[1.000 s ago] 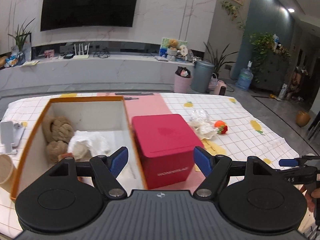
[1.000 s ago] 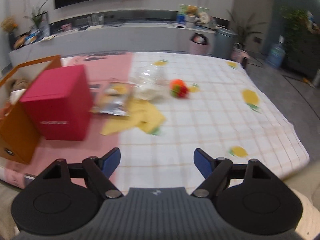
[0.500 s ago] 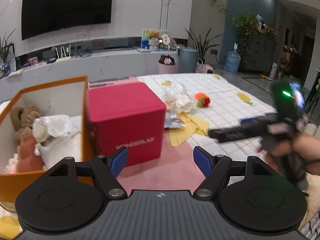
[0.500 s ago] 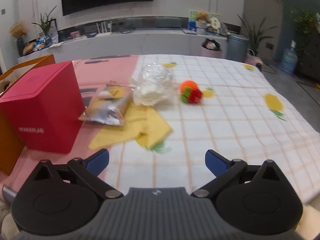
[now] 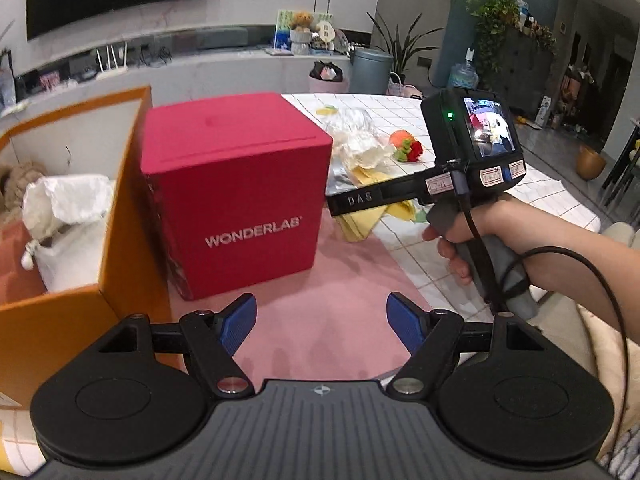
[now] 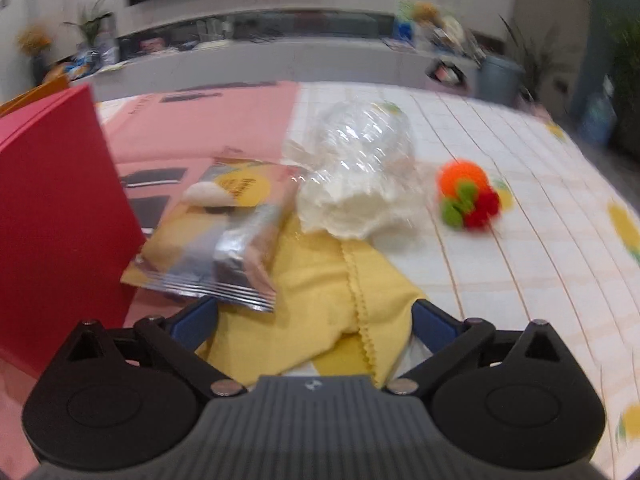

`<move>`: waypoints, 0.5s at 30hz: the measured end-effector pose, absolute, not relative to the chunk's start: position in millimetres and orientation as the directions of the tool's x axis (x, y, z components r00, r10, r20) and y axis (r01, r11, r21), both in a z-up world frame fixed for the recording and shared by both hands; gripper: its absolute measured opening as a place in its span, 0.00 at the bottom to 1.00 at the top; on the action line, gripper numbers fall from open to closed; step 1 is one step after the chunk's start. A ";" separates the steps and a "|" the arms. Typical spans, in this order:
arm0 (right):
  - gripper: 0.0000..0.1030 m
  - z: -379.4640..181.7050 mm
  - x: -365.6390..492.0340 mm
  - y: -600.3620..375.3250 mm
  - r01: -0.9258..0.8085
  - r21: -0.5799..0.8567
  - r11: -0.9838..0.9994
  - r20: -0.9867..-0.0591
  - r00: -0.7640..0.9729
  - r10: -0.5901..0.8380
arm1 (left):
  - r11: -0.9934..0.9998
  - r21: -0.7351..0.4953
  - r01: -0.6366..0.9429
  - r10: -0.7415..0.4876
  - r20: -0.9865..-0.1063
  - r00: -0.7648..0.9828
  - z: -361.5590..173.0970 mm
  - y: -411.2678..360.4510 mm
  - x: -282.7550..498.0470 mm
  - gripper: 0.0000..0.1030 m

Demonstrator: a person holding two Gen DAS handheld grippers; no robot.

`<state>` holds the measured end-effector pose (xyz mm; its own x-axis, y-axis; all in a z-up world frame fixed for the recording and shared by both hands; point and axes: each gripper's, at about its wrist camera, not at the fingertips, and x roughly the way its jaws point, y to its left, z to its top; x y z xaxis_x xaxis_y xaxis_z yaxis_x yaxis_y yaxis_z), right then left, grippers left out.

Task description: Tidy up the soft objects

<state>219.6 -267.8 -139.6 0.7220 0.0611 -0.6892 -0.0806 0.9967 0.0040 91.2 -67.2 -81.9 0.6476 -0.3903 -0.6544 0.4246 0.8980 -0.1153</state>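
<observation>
Plush toys and a white cloth bag [image 5: 66, 216] already fill the orange cardboard box [image 5: 120, 236]; the yellow cloth [image 6: 320, 300], clear wrapped bundle [image 6: 360, 176] and orange-red pompom [image 6: 468, 196] remain on the table. Both the left gripper [image 5: 321, 322] and right gripper [image 6: 314, 320] gape wide and empty, the right straddling the cloth.

The red box [image 6: 56, 216] is cut off at left, and the far shelf [image 6: 256, 36] is blurred.

Matt yellow cloth [image 6: 320, 292], shiny foil packet [image 6: 224, 248], crinkly clear plastic bag [image 6: 360, 152]
</observation>
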 end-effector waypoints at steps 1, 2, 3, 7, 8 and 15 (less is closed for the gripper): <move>0.98 -139.6 219.6 -267.8 -0.081 0.004 0.997 -0.689 0.722 0.061 | 0.896 -0.123 0.426 -0.395 -0.657 0.642 -81.5 -67.6 91.5 0.85; 0.98 -141.6 222.1 -266.2 -0.093 0.000 0.996 -0.688 0.723 0.067 | 0.896 -0.126 0.426 -0.397 -0.660 0.638 -81.8 -67.5 91.3 0.85; 0.97 -143.4 224.6 -265.3 -0.106 0.001 0.994 -0.689 0.720 0.078 | 0.896 -0.128 0.426 -0.397 -0.662 0.635 -82.4 -67.4 91.1 0.85; 0.57 -143.1 229.9 -265.4 -0.164 -0.005 0.987 -0.703 0.703 0.113 | 0.892 -0.130 0.432 -0.400 -0.668 0.627 -83.6 -70.2 87.9 0.85; 0.42 -139.7 229.1 -266.9 -0.185 -0.010 0.983 -0.707 0.697 0.124 | 0.892 -0.126 0.434 -0.400 -0.668 0.628 -84.2 -70.3 86.4 0.85; 0.00 -131.0 211.6 -287.5 -0.302 -0.070 0.951 -0.790 0.599 0.132 | 0.886 -0.137 0.442 -0.408 -0.683 0.606 -85.2 -74.6 80.4 0.84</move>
<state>211.6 -287.5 -131.0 0.5989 0.1317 -0.7899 -0.3020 0.9507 -0.0704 80.4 -74.6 -85.2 0.6059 -0.4080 -0.6829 0.4420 0.8864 -0.1375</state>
